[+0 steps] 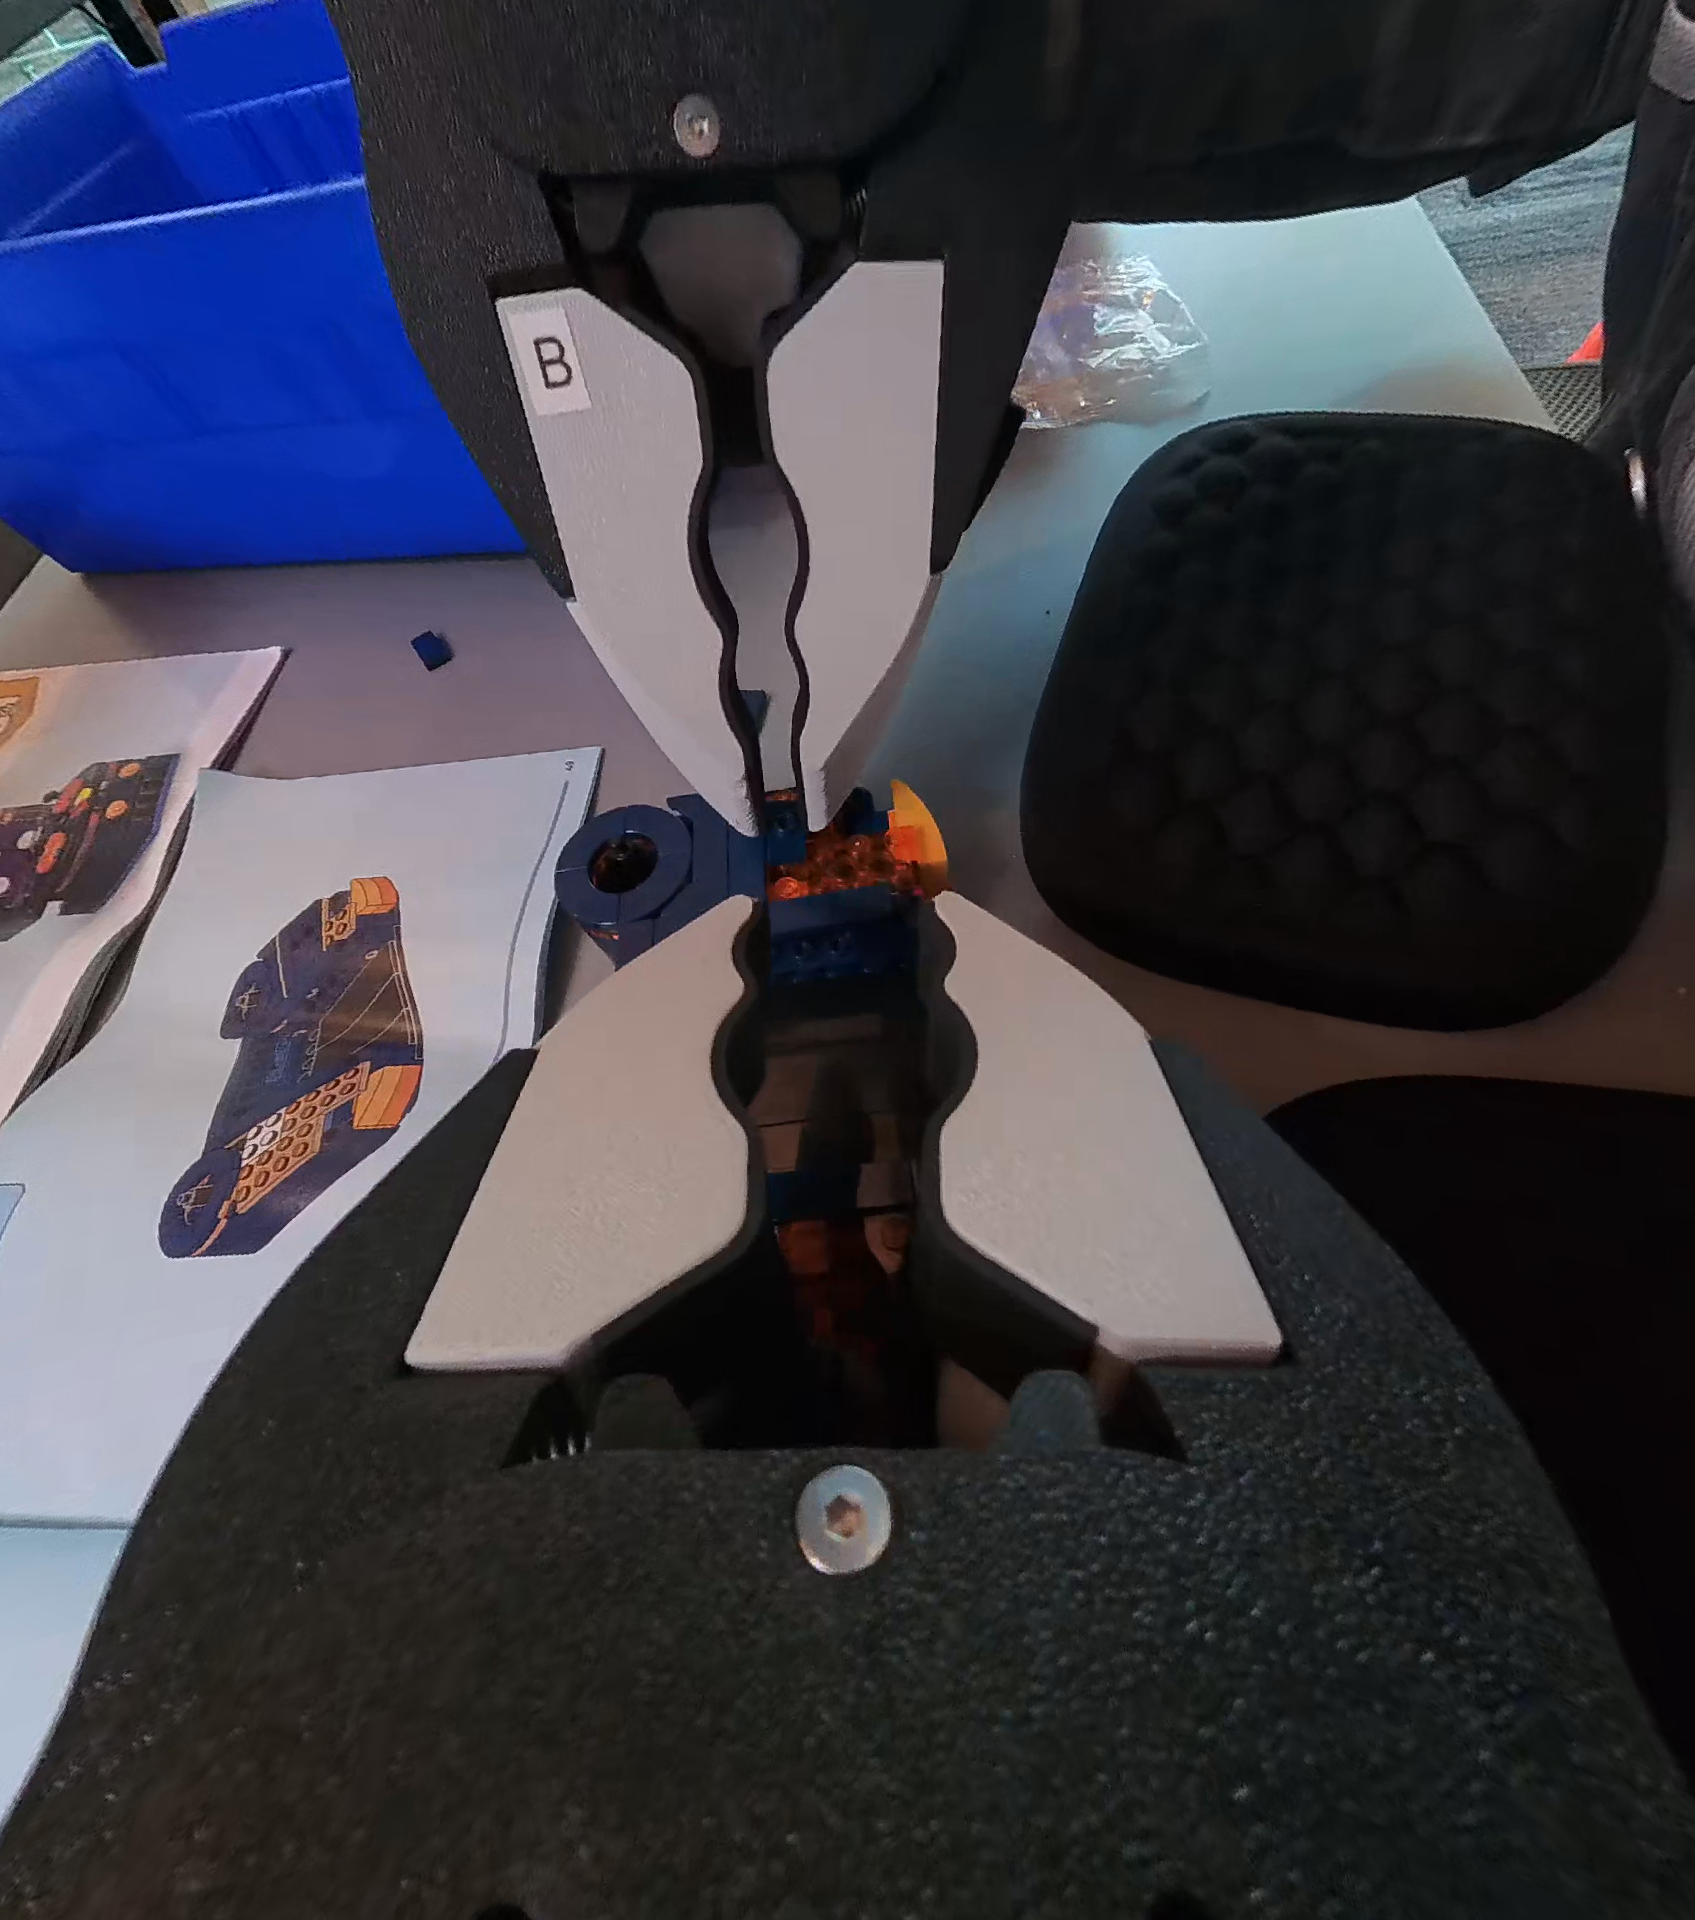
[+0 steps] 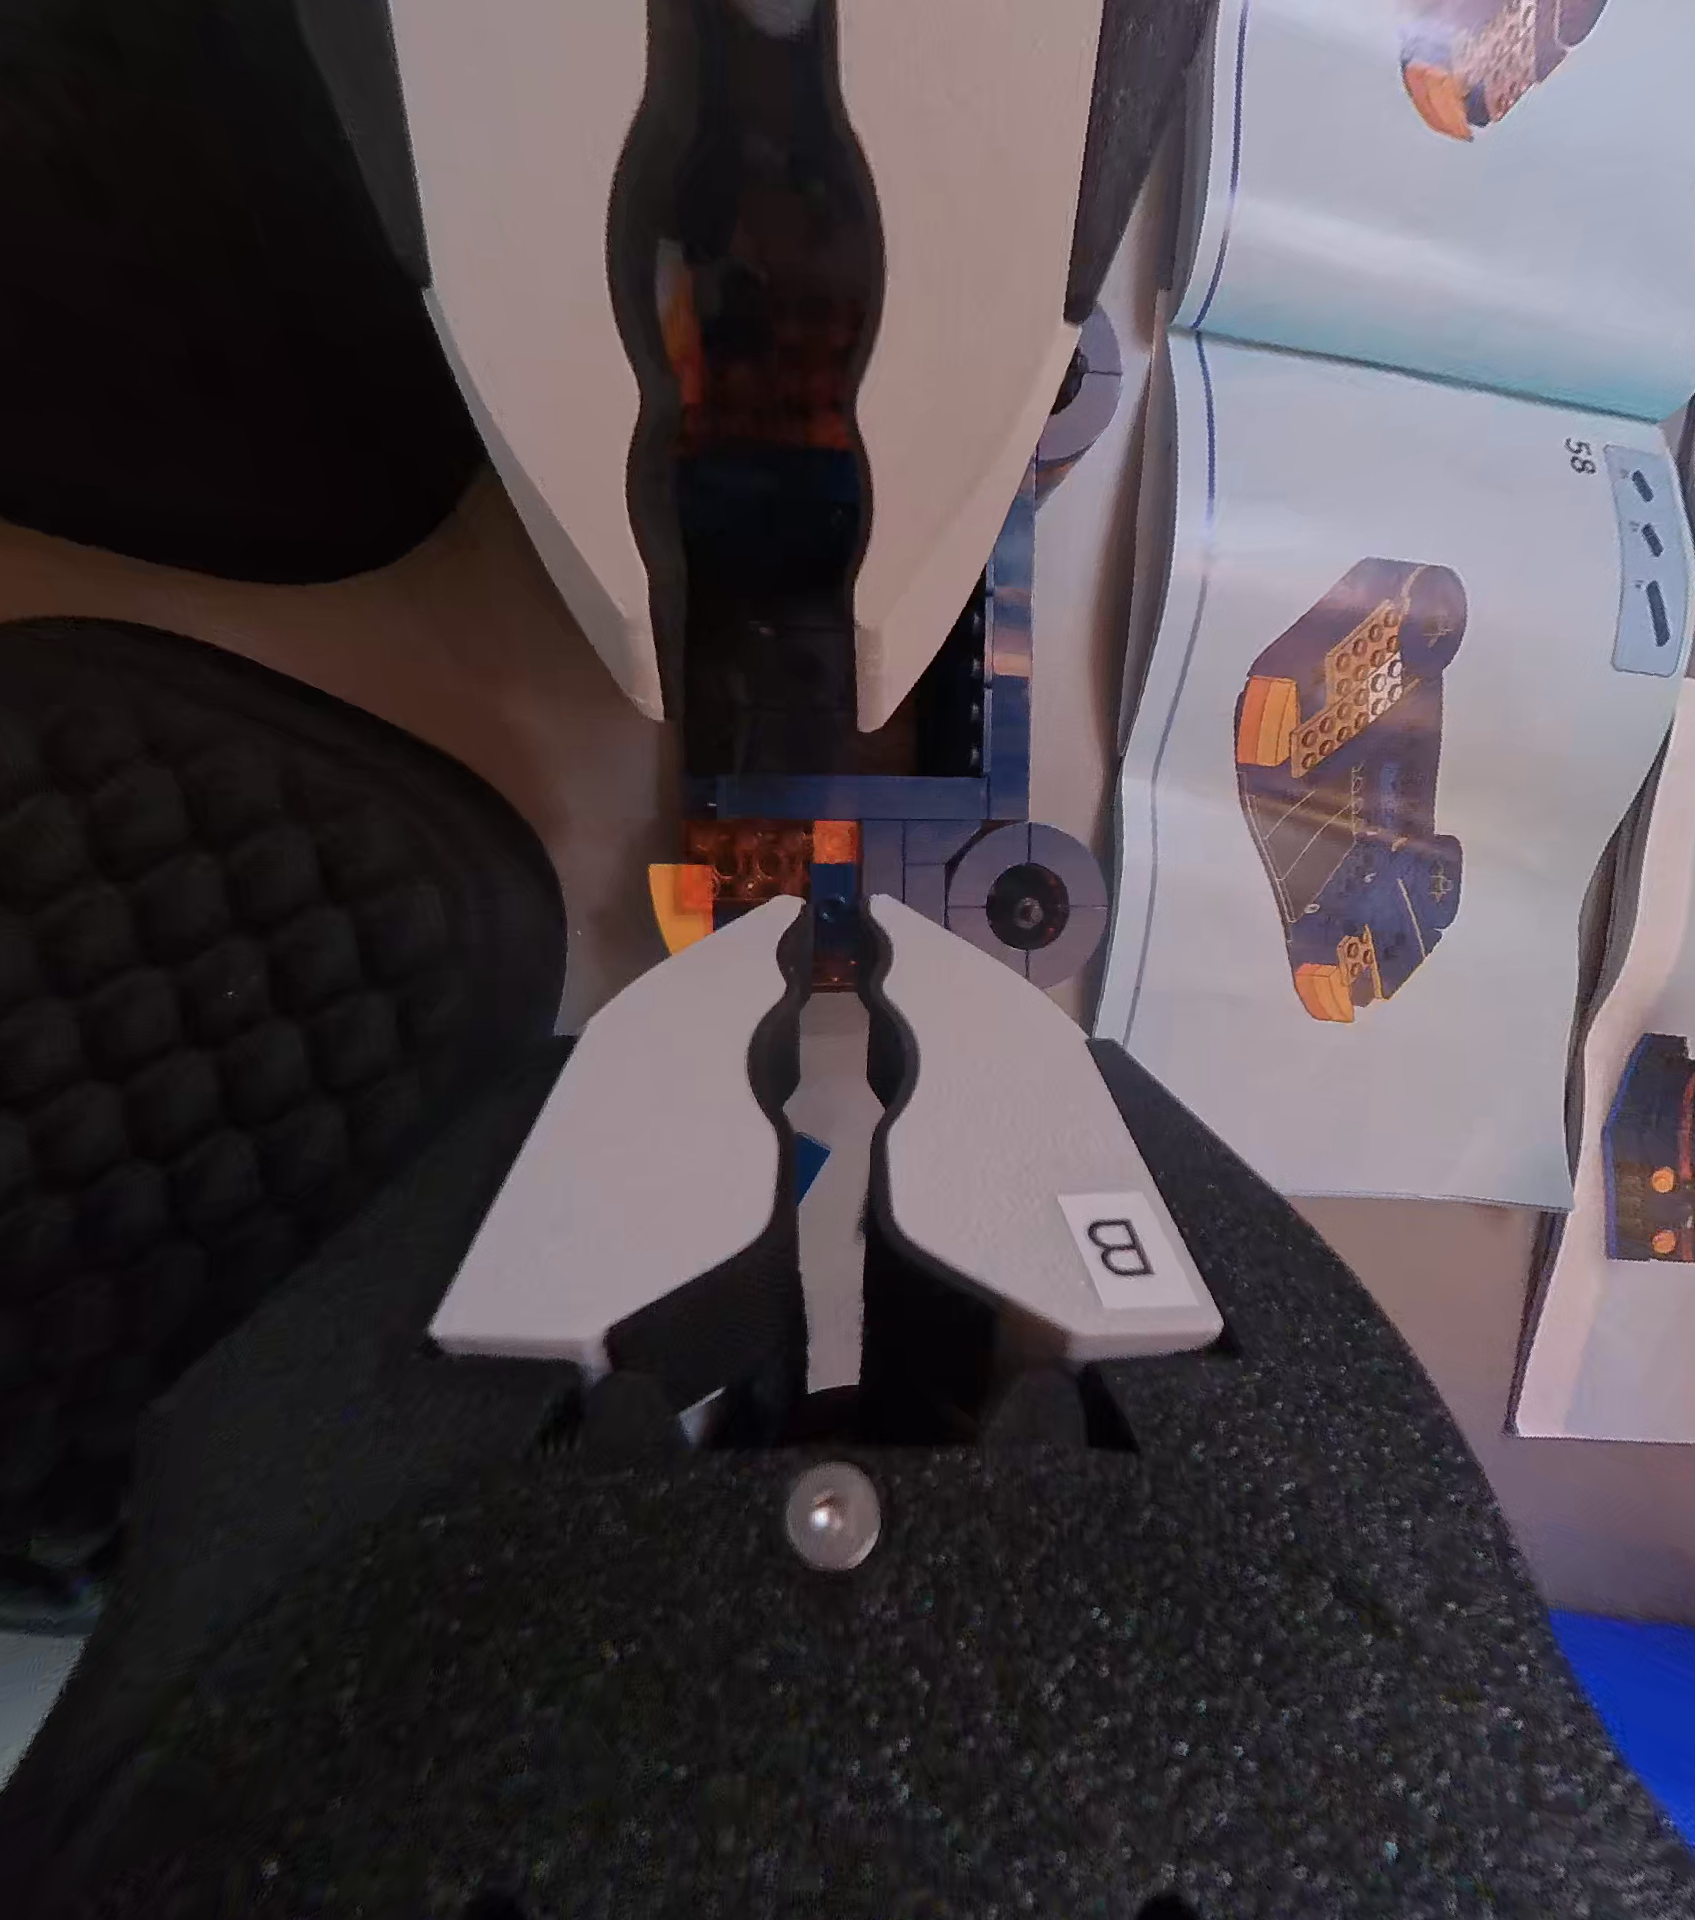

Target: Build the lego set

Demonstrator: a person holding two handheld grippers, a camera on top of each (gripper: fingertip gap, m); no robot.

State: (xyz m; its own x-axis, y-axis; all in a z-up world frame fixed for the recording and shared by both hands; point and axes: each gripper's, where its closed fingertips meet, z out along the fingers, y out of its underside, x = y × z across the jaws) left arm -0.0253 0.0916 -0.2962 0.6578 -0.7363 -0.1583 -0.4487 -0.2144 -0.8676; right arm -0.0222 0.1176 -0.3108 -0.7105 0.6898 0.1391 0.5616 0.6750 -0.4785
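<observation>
Now left claw (image 1: 843, 914) clamps lego model (image 1: 822, 862); right claw (image 2: 838, 914) pinches brick (image 2: 830, 909).

Soft daylight falls evenly; shadows are faint. Both wide-angle views bend straight lines toward the edges. The right wrist view is softer, dimmer, slightly blurred.

Each wrist camera is sitting just behind its own gripper's fingers and looking down along them at close range. The two views are facing each other across the lego model (image 1: 822, 883) (image 2: 884, 831), so each is catching the opposite gripper head-on. Both are sharing the model, the open instruction booklet (image 1: 230, 1091) (image 2: 1394, 779) and the black cushion (image 1: 1342, 717) (image 2: 178, 997).
</observation>
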